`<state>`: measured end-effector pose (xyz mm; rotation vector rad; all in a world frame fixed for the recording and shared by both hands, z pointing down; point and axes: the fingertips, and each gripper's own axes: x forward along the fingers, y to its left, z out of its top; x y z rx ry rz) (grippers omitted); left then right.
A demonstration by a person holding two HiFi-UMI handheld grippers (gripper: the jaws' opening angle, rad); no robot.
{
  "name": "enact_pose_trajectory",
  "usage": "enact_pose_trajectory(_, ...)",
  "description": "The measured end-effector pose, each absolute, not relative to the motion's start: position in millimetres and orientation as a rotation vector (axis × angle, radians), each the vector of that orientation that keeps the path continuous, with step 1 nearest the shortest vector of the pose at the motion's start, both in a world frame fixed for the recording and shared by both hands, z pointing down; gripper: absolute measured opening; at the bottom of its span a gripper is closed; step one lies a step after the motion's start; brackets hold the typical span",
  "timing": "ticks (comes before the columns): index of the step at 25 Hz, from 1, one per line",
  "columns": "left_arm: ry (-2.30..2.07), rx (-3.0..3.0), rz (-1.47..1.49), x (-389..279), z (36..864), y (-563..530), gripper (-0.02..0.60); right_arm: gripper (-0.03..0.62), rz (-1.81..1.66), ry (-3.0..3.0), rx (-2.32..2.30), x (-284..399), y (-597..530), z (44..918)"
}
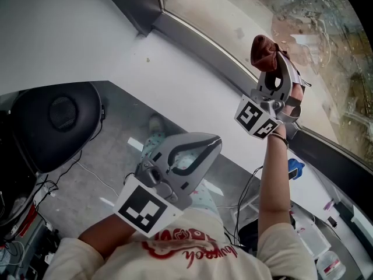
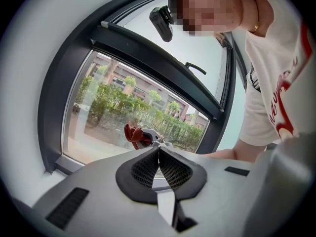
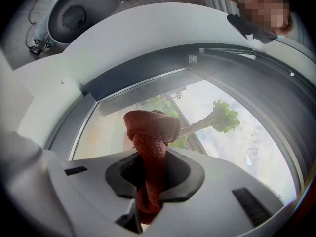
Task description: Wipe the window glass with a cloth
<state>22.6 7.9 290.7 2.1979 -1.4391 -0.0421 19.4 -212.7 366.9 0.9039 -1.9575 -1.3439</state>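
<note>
Right gripper (image 1: 277, 62) is up at the window glass (image 1: 303, 16), arm stretched out. Its fingers (image 3: 180, 174) are clamped on the red cloth (image 3: 148, 127). The cloth runs down between them and bunches into a knot-like wad past the tips. Same wad shows in the head view (image 1: 264, 50) and small in the left gripper view (image 2: 132, 134).

Cloth sits low on the pane, close to the bottom edge, just above the dark window frame (image 1: 198, 37). Wad faces the glass (image 3: 237, 152), but I cannot tell if it touches. Trees, hedge and sky show through the glass (image 2: 113, 117).

Left gripper (image 1: 208, 146) is held low near the person's chest, over the floor (image 1: 105, 185), well apart from the window. Its fingers (image 2: 170, 171) are pressed together, tips meeting, nothing between them. It faces the window, with the frame (image 2: 143, 53) curving above it and a window handle (image 2: 195, 68) on the upper pane.

White sill (image 1: 116, 45) runs along under the frame. A black rounded object (image 1: 55, 118) sits at the left by the sill's edge, with thin cables (image 1: 87, 168) on the floor beside it. A small blue item (image 1: 294, 169) lies below the right arm. The person wears a white shirt with red print (image 1: 186, 247).
</note>
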Motion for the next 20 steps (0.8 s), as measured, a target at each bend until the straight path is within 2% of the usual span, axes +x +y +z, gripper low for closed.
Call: enact_pose_trajectory(20,-1.48,2.143,-0.048,11.4,298.4,9.3,0.021,0.069,-1.214,-1.922,0.757,26.0,-210.5,455.7)
